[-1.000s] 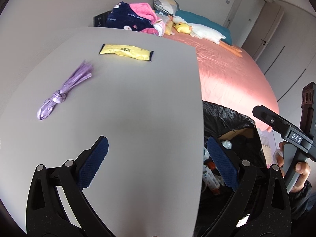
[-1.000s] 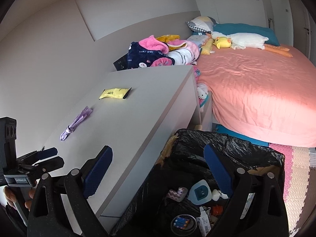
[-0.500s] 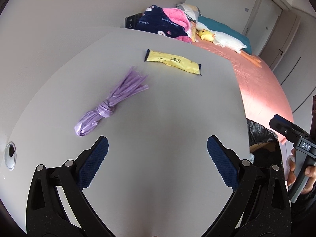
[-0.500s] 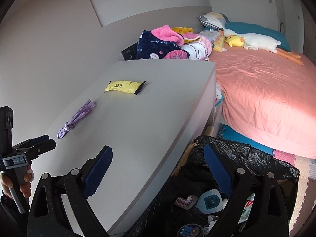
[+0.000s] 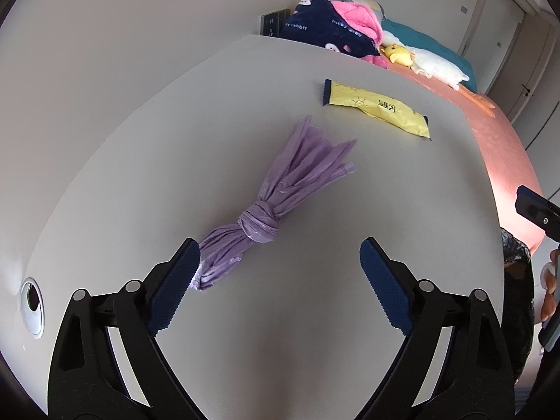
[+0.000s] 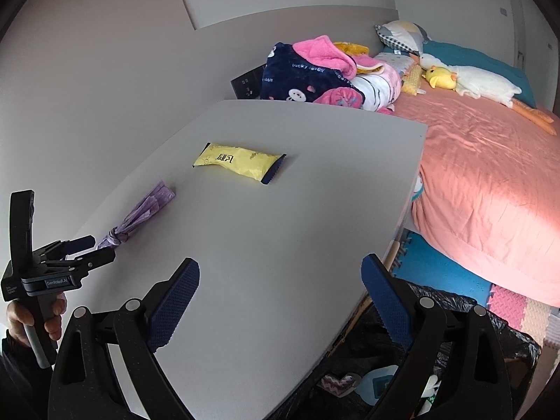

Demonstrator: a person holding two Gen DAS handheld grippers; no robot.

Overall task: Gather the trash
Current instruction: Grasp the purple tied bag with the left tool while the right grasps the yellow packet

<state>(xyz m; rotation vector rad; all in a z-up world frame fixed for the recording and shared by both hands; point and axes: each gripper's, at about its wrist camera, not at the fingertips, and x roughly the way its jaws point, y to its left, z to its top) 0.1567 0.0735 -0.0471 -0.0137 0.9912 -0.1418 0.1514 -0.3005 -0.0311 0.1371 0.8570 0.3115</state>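
Observation:
A knotted purple plastic bag (image 5: 269, 206) lies on the white desk (image 5: 315, 315). My left gripper (image 5: 280, 290) is open just short of it, its left finger (image 5: 175, 287) beside the bag's near end. A yellow wrapper (image 5: 378, 108) lies farther back. In the right wrist view the bag (image 6: 140, 215) and wrapper (image 6: 238, 161) show on the desk (image 6: 280, 262), with the left gripper (image 6: 82, 248) at the bag. My right gripper (image 6: 280, 304) is open and empty over the desk's near right edge, above the black trash bag (image 6: 437, 350).
A pink bed (image 6: 490, 182) with clothes (image 6: 315, 73) and a plush duck (image 6: 455, 80) lies beyond the desk. A round cable hole (image 5: 31, 306) is at the desk's left corner. Foam floor mats (image 6: 444, 273) lie by the bed.
My left gripper has swung left and forward over the desk, closing in on the purple bag. My right gripper has risen and moved forward from the trash bag toward the desk.

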